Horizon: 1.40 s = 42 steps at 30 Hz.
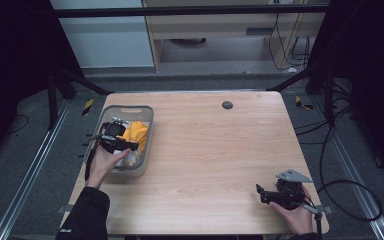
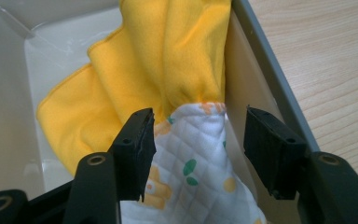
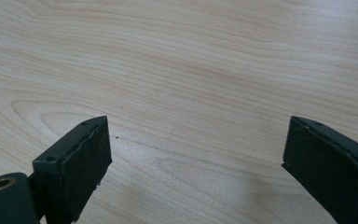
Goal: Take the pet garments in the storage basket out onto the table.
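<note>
The left tongs point(image 1: 130, 146) are reaching down into a grey plastic bin point(image 1: 147, 142) that is sitting on the left part of the wooden counter point(image 1: 215, 155), with the person's left hand point(image 1: 104, 165) gripping the tool from below in the high view. In the left gripper view, the two black jaws are standing apart on either side of a white quilted cloth point(image 2: 193, 172) printed with yellow and green shapes; one jaw is lying against the cloth's edge, while the other is standing clear of it beside the bin's inner wall, so the left tongs are released and are not yet pinching the fabric. A yellow cloth point(image 2: 144, 70) is lying bunched just behind the quilted one, touching it and draping up against the bin's wall point(image 2: 235, 88). In the high view, the yellow cloth point(image 1: 136, 132) is showing in the bin's right half. The right tongs point(image 1: 263, 195) are resting near the counter's front right corner, well apart from the bin, with the right hand point(image 1: 295, 215) holding them. In the right gripper view, their jaws are spreading wide over bare wood grain point(image 3: 191, 84), released and grasping nothing.
</note>
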Tool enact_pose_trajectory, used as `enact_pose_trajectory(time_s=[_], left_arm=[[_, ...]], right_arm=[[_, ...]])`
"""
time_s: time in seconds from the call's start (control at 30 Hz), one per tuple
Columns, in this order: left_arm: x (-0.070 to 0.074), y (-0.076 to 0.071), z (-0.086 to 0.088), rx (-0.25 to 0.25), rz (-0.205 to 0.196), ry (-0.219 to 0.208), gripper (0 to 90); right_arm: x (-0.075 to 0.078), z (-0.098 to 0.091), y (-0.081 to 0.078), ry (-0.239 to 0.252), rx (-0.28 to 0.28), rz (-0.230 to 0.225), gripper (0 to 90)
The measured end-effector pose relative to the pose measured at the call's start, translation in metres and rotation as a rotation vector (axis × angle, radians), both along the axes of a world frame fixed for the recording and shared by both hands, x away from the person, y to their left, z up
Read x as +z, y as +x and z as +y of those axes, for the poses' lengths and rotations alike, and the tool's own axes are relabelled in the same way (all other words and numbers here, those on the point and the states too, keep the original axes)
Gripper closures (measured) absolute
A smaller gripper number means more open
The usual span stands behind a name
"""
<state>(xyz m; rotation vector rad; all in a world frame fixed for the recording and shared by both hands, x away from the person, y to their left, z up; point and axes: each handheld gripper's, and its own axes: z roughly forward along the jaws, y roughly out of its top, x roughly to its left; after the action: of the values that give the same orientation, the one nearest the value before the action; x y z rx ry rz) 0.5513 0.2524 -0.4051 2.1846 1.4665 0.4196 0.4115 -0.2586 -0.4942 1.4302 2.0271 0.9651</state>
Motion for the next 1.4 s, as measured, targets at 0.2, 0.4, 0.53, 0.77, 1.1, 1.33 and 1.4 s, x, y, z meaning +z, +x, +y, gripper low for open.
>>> enact_pose_trajectory(time_s=[0.2,0.4,0.53,0.77,1.1,1.33,1.4], left_arm=[[-0.007,0.001,0.0,0.003,0.017,-0.003,47.6],[-0.015,0.003,-0.001,0.012,0.037,0.022,54.1],[-0.016,0.004,-0.001,0.011,0.047,0.025,61.3],[-0.015,0.005,-0.002,0.003,0.067,0.043,75.1],[-0.007,0.002,0.002,0.008,0.052,0.041,79.3],[0.011,-0.007,0.008,0.004,0.009,0.019,80.2],[0.016,-0.009,0.009,0.001,-0.002,0.018,80.2]], right_arm=[[0.0,0.001,0.0,0.007,-0.001,0.01,7.5],[0.0,0.001,0.0,0.0,0.002,0.007,7.5],[-0.001,0.001,0.0,-0.002,0.002,0.007,7.5],[-0.001,0.001,0.0,-0.002,0.003,0.009,7.4],[-0.001,0.001,0.0,-0.002,0.003,0.008,7.4],[-0.001,0.001,0.0,-0.001,0.003,0.011,7.5],[0.0,0.001,0.0,-0.002,0.004,0.01,7.4]])
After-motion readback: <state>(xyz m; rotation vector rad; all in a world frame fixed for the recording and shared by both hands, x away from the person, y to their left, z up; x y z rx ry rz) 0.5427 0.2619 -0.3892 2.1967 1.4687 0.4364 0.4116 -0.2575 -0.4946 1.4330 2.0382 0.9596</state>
